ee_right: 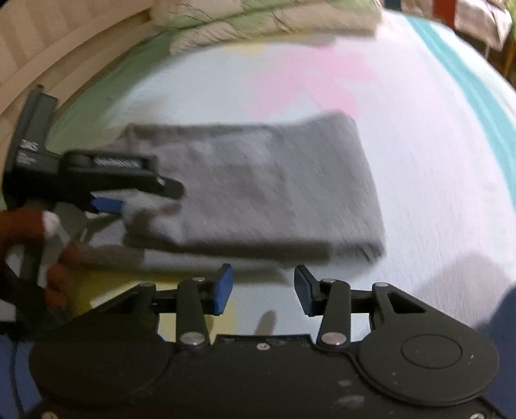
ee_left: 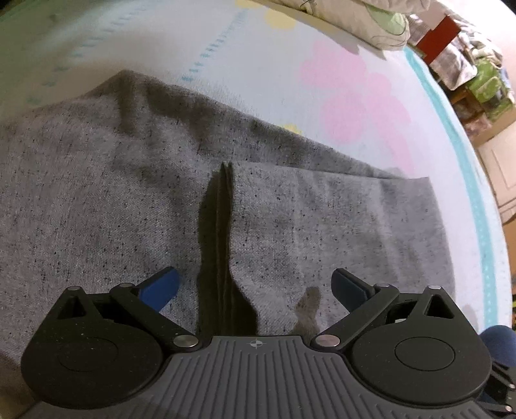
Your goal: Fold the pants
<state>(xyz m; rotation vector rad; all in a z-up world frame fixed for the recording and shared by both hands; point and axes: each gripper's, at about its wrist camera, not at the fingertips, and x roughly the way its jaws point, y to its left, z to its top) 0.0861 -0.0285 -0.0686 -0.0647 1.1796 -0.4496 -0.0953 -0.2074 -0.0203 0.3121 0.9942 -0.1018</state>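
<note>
Grey pants (ee_left: 161,199) lie folded on a pale bedsheet (ee_left: 258,80) printed with pink and yellow shapes and edged in teal. Seen from the left wrist camera, the left gripper (ee_left: 254,287) hovers directly over the cloth with its 2 blue-padded fingers (ee_left: 161,285) spread wide, nothing between them; a dark narrow strip of fabric (ee_left: 222,232) runs away from the camera between 2 grey layers, and a folded panel lies to the right. The right wrist view, blurred, shows what the first cannot: the whole bundle as a compact rectangle (ee_right: 258,187), lying far of the right gripper (ee_right: 262,290), whose fingers stand partly apart over bare sheet, holding nothing. It also shows the left gripper (ee_right: 106,203) from the side at the bundle's left end, with a person's hand (ee_right: 54,274) below it, and a folded quilt (ee_right: 258,19) at the far edge.
</note>
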